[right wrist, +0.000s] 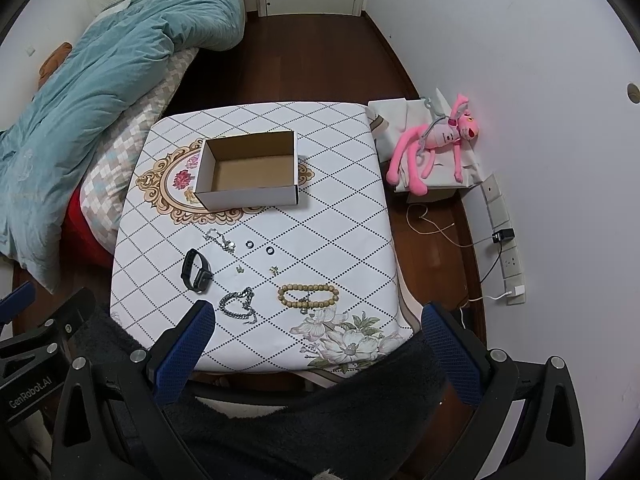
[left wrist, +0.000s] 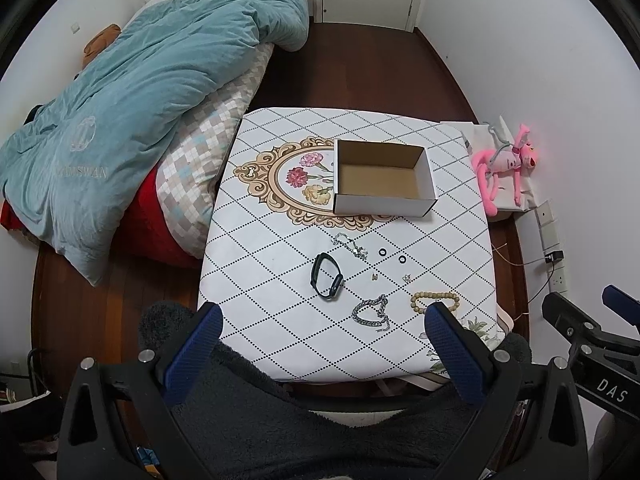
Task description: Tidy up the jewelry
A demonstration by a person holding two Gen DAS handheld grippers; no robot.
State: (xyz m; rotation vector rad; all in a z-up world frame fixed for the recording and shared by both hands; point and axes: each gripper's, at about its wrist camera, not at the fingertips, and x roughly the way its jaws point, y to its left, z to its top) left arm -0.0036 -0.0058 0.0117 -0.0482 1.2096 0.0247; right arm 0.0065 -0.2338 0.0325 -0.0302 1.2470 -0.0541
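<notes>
Jewelry count on the white diamond-pattern tablecloth (left wrist: 280, 320): one black smart band (left wrist: 327, 277), one thick silver chain bracelet (left wrist: 373, 313), one thin silver charm bracelet (left wrist: 351, 243), one beige wooden bead bracelet (left wrist: 434, 301), two small black rings (left wrist: 383, 252) (left wrist: 401, 259), two tiny metal pieces, likely earrings (left wrist: 375, 276) (left wrist: 406, 278), too small to tell more. All eight lie loose on the near half of the table, apart from each other.

One open white cardboard box with brown inside (left wrist: 382, 178) sits at the table centre, beyond the jewelry, covering part of the printed floral oval. Nothing visible inside it.

Left gripper (left wrist: 322, 320): blue-padded fingers spread wide, holding nothing, hovering over the near table edge. Its right finger overlaps the bead bracelet in the left wrist view. Right gripper (right wrist: 316, 318): same, jaws wide apart and empty, at the near edge; its left finger sits just beside the thick chain in the right wrist view.

Dark fuzzy fabric (right wrist: 304, 420) fills the space below both grippers.

Around: teal duvet (left wrist: 140, 100) on a checked bed to the left, pink plush toy (right wrist: 436, 140) on a white bag against the right wall, wall sockets with one black charger (right wrist: 502, 236) and cables, dark wood floor.
</notes>
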